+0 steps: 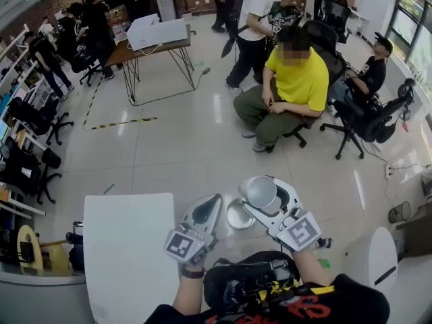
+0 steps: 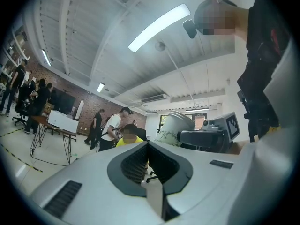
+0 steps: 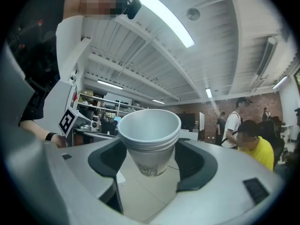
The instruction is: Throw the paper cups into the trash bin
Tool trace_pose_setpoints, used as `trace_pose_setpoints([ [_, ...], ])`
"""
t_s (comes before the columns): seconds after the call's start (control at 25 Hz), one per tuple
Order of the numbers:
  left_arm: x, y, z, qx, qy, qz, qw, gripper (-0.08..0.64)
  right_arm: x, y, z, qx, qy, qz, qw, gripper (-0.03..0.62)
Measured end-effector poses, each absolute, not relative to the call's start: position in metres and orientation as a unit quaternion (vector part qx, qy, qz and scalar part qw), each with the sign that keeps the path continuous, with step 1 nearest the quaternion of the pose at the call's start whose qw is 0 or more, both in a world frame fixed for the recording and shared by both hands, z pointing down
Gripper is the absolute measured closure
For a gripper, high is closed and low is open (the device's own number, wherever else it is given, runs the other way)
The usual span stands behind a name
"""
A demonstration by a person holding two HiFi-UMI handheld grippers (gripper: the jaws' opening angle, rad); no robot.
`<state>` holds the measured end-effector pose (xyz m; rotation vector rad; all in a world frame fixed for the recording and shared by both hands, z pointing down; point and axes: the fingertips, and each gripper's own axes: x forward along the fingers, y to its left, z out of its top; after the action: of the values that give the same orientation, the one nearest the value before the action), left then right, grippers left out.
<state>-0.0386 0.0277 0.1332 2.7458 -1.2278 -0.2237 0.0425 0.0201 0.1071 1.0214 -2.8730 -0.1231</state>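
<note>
While we look down in the head view, our right gripper [image 1: 268, 196] is clamped on a nested stack of paper cups [image 1: 259, 190] above the pale tiled floor [image 1: 182, 154]. Our left gripper [image 1: 214, 201] sits just left of it, jaws together and empty. A round metal container [image 1: 237, 216] lies below and between them; we judge it may be the trash bin, but cannot be sure. A white table [image 1: 128, 248] stands near left, and a seated person in a yellow shirt [image 1: 297, 79] is far off.

In the left gripper view, the left gripper [image 2: 148, 149] shows only floor past its shut jaws, with the cups [image 2: 174, 125] to the right.

In the right gripper view, the right gripper [image 3: 152, 149] presses the stack [image 3: 150, 132] below its rims. Because the cups are only nested, one could slip loose, and an off-centre release would land them on the floor. A brick wall [image 3: 206, 109] closes the far side.
</note>
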Motion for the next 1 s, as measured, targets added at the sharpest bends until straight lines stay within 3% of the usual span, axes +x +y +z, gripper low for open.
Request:
trace_pose_setpoints([
  [1.0, -0.041, -0.036, 0.123, 0.92, -0.38, -0.073, 0.061, 0.558, 0.053, -0.051, 0.137, 0.385, -0.919, 0.019, 0.088, 0.259],
])
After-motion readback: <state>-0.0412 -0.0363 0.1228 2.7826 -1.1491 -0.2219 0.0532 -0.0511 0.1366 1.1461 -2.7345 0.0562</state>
